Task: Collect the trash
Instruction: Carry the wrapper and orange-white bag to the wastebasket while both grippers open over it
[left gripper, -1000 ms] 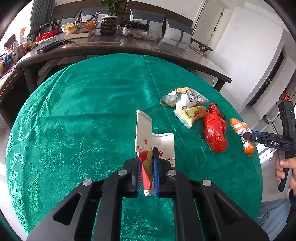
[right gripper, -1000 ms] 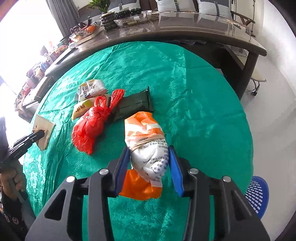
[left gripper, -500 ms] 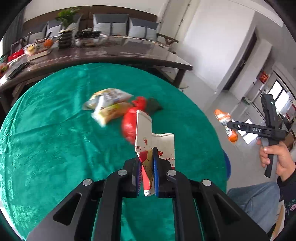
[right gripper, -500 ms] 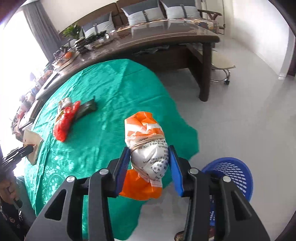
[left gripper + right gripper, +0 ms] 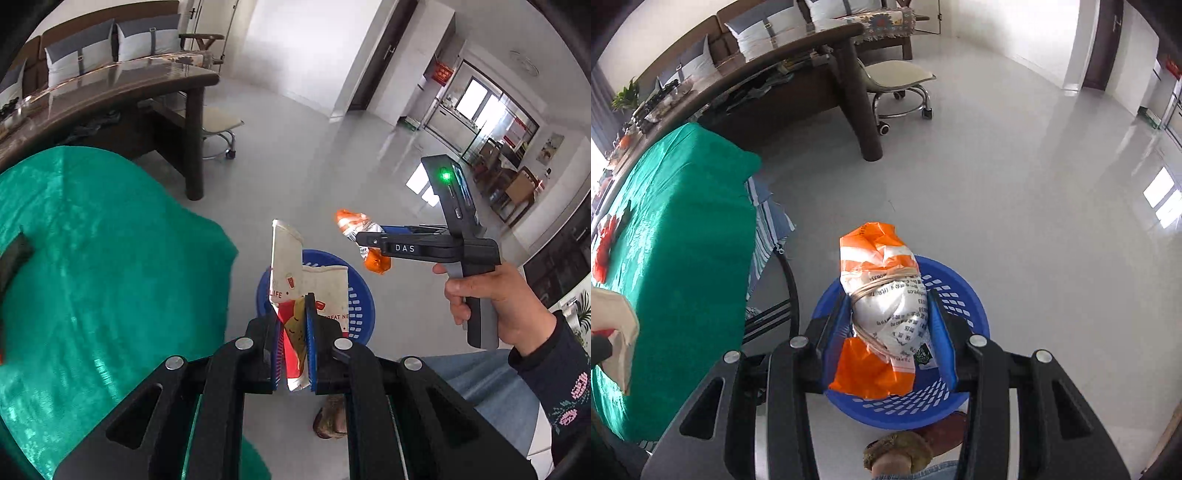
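My left gripper (image 5: 292,325) is shut on a flattened white paper carton with red print (image 5: 299,273), held above the blue plastic basket (image 5: 360,295) on the floor. My right gripper (image 5: 890,314) is shut on an orange-and-white tied plastic bag (image 5: 882,291), held right over the same blue basket (image 5: 964,295). The right gripper with its bag (image 5: 354,229) also shows in the left wrist view, up and right of the carton. A corner of the carton (image 5: 617,332) shows at the left edge of the right wrist view.
The round table with green cloth (image 5: 92,258) stands left of the basket; a red bag (image 5: 602,251) and a dark wrapper (image 5: 14,254) lie on it. A dark wooden table leg (image 5: 860,110) and a wheeled stool (image 5: 901,85) stand behind. My shoe (image 5: 901,450) is near the basket.
Both grippers have swung right, off the table and out over the floor. The carton and the orange bag now hang above the blue basket. Both grips are unchanged.
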Tool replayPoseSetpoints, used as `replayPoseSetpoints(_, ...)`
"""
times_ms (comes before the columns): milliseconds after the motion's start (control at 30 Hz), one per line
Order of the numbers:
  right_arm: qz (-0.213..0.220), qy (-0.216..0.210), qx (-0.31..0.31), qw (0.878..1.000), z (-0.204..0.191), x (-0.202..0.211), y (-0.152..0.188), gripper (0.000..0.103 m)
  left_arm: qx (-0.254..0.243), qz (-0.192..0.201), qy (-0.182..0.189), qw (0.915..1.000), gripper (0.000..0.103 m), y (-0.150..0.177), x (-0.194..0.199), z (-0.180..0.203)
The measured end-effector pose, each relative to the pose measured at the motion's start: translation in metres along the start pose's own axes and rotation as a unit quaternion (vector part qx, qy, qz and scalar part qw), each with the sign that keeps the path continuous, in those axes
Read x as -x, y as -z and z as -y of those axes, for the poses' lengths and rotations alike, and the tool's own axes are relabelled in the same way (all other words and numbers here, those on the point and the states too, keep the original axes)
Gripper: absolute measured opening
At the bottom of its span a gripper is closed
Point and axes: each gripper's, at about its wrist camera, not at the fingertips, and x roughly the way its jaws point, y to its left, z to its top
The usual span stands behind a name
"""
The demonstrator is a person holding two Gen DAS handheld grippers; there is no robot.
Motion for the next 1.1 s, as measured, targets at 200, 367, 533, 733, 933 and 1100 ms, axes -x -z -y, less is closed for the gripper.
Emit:
replayPoseSetpoints(200,0.0,-0.008,-0.028,1.0,0.028,-0.002,0.001,0.041,-0.006,-0.041,0.005,0.9991,0.01,-0.012,-0.093,0.027)
replayPoseSetpoints(367,-0.013,-0.011,-0.049,0.999,0.05,-0.009,0.003,0.041,-0.004,-0.069,0.011,0.9975,0.011,-0.016,-0.151,0.033)
replayPoseSetpoints(533,-0.017,-0.018,-0.066,0.998,0.064,-0.01,0.004,0.042,-0.008,-0.079,0.007,0.9968,0.011,-0.019,-0.183,0.037)
replayPoseSetpoints(733,-0.013,-0.032,-0.08,0.996,0.069,-0.012,0.003,0.076,-0.02,-0.061,-0.004,0.9979,0.062,-0.017,-0.192,0.042)
replayPoseSetpoints(933,0.015,-0.025,-0.098,0.995,0.074,0.002,-0.003,0.084,-0.02,-0.011,-0.028,0.9994,0.09,-0.016,-0.16,0.039)
replayPoseSetpoints(1100,0.048,0.027,-0.074,0.996,0.063,0.016,-0.008,0.095,-0.031,0.042,-0.051,0.9973,0.098,-0.01,-0.104,0.036)
